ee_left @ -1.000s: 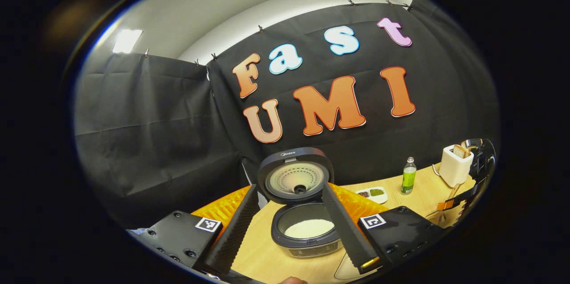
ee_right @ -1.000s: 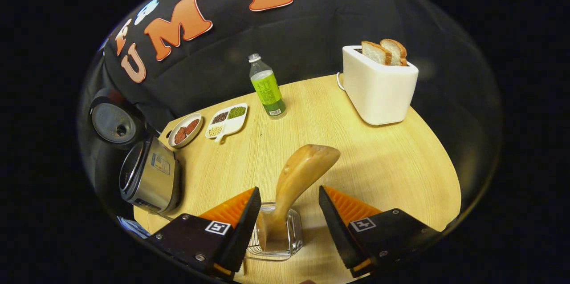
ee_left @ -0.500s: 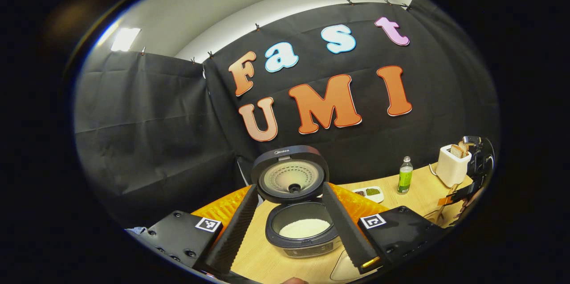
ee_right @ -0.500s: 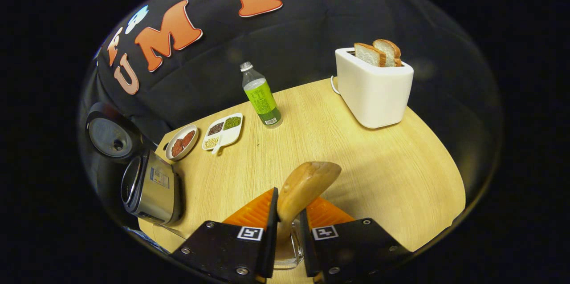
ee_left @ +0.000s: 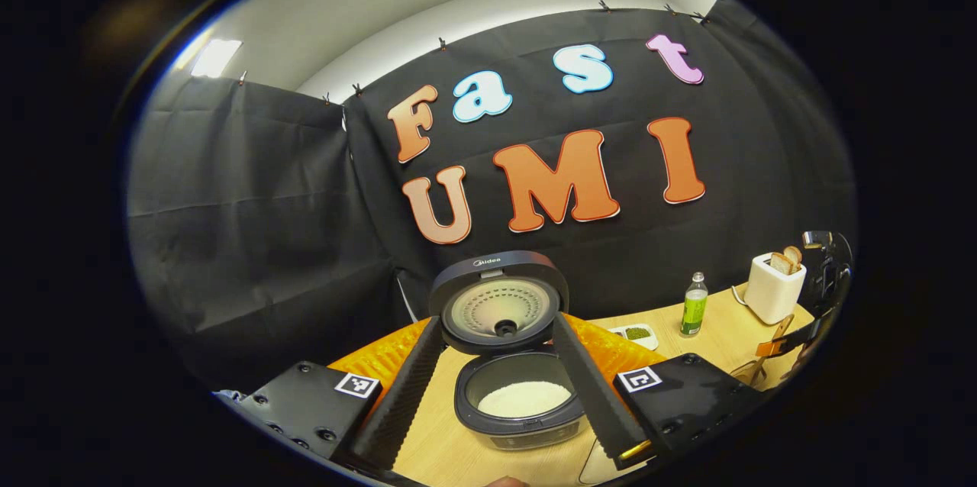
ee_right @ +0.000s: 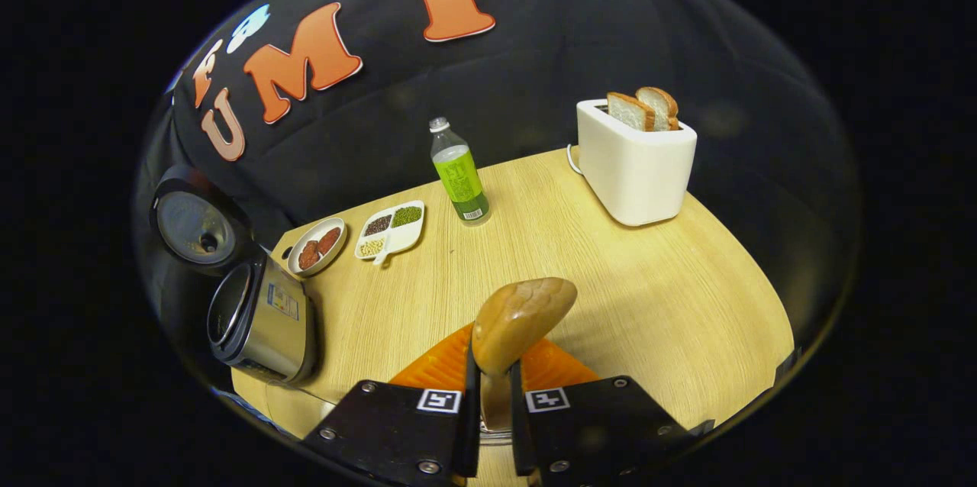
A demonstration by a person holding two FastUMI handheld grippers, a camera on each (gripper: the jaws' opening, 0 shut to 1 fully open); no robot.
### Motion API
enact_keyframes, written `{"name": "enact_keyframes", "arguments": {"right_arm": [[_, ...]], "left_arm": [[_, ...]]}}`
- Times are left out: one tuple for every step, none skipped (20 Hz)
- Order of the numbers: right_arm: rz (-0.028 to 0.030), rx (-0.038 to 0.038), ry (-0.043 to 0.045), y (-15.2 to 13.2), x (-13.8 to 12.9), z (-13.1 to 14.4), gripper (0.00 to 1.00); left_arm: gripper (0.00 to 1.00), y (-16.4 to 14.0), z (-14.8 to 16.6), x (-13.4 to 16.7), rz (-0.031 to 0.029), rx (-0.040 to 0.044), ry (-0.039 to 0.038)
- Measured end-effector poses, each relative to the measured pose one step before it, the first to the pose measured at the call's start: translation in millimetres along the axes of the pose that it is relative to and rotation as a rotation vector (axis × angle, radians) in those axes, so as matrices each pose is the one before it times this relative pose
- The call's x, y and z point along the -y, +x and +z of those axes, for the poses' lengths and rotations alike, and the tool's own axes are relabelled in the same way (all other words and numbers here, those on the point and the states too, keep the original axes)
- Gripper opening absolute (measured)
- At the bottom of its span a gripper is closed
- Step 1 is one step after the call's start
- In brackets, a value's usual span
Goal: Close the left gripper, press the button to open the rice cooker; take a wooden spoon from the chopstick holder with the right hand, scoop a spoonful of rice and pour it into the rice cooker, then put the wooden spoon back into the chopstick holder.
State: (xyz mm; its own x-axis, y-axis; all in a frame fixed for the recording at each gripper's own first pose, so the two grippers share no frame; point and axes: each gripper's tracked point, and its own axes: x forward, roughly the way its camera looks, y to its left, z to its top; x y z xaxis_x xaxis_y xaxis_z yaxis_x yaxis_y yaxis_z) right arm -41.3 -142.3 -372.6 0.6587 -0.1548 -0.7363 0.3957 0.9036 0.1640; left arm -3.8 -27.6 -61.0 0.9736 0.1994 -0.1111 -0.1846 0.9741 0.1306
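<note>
Cooker [ee_left: 521, 395] stands open on the table [ee_left: 458, 449] in the left gripper view, lid [ee_left: 500, 302] tipped up and back, white rice [ee_left: 525, 398] level in the inner pot. Left gripper [ee_left: 504, 433] hangs in front of it with fingers [ee_left: 401, 395] spread wide, nothing between them; the pot shows in the gap. Far right in that view: bottle [ee_left: 693, 304], toaster [ee_left: 772, 287], and the right gripper [ee_left: 790, 340] at the table edge.

Right gripper view: right gripper [ee_right: 494, 426] is clamped on the spoon [ee_right: 515, 327], both fingers [ee_right: 467, 411] pressed against the handle just below the bowl. Spoon bowl stands above the fingertips, tilted slightly right. A bit of clear holder [ee_right: 494, 437] shows under the handle between the fingers; whether the spoon end sits inside it cannot be told.

Cooker [ee_right: 263, 319] at left in this view, lid [ee_right: 195, 221] raised, near the table's [ee_right: 649, 304] left edge. Round dish [ee_right: 317, 246] and divided tray [ee_right: 389, 227] lie side by side just behind it. Bottle [ee_right: 459, 171] stands upright farther back, toaster [ee_right: 633, 162] well to its right with two bread slices [ee_right: 645, 108] sticking out of the slots.
</note>
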Motion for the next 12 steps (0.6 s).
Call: {"name": "enact_keyframes", "arguments": {"right_arm": [[-0.00754,0.00344,-0.00815,-2.19,-1.75,-1.53,0.16],[-0.01441,-0.00094,-0.01076,-3.92,0.65,-3.67,0.16],[-0.00911,0.00054,-0.00294,-1.01,-1.2,-1.29,0.14],[-0.00819,-0.00425,-0.00606,-2.84,-0.98,-1.68,0.13],[-0.01019,0.00007,0.00124,-1.92,0.25,-0.55,0.12],[-0.00964,-0.00252,0.00327,-1.39,-0.08,-0.26,0.12],[-0.01336,0.00272,0.00518,-0.54,0.26,0.97,0.12],[-0.02023,0.00898,0.01256,-0.94,2.26,3.28,0.12],[-0.01074,0.01008,0.01361,-2.46,0.03,4.22,0.11],[-0.00502,0.01893,0.02269,-4.34,-1.18,6.79,0.12],[0.00259,0.01637,0.01904,-4.13,-3.38,6.31,0.11],[0.00319,0.01203,0.01337,-7.61,-1.49,4.31,0.12]], "left_arm": [[0.98,3.2,-0.98,-1.72,-0.00846,-0.00013,-0.00237],[0.98,2.79,-1.08,-1.63,-0.00551,-0.00413,-0.00138],[1.0,1.81,-2.53,-2.41,-0.00771,-0.00254,-0.00328],[0.98,2.91,0.28,-0.76,-0.00892,0.00265,-0.00561],[0.98,3.5,0.67,-1.55,-0.00787,0.00201,-0.00485],[0.98,3.05,0.08,-2.64,-0.0074,0.00167,-0.00318],[0.98,0.95,0.15,-1.38,-0.00793,0.00106,-0.00355],[0.98,2.14,0.31,-2.06,-0.00639,0.00304,-0.00283],[0.98,1.42,-0.79,-2.37,-0.00545,0.0044,-0.00272],[0.98,1.25,0.23,-2.76,-0.00406,0.00225,-0.00235],[0.98,0.59,-1.5,-3.1,-0.00385,0.00108,-0.00412],[0.98,1.93,-1.6,-1.85,-0.00363,-0.00164,-0.00565]]}}
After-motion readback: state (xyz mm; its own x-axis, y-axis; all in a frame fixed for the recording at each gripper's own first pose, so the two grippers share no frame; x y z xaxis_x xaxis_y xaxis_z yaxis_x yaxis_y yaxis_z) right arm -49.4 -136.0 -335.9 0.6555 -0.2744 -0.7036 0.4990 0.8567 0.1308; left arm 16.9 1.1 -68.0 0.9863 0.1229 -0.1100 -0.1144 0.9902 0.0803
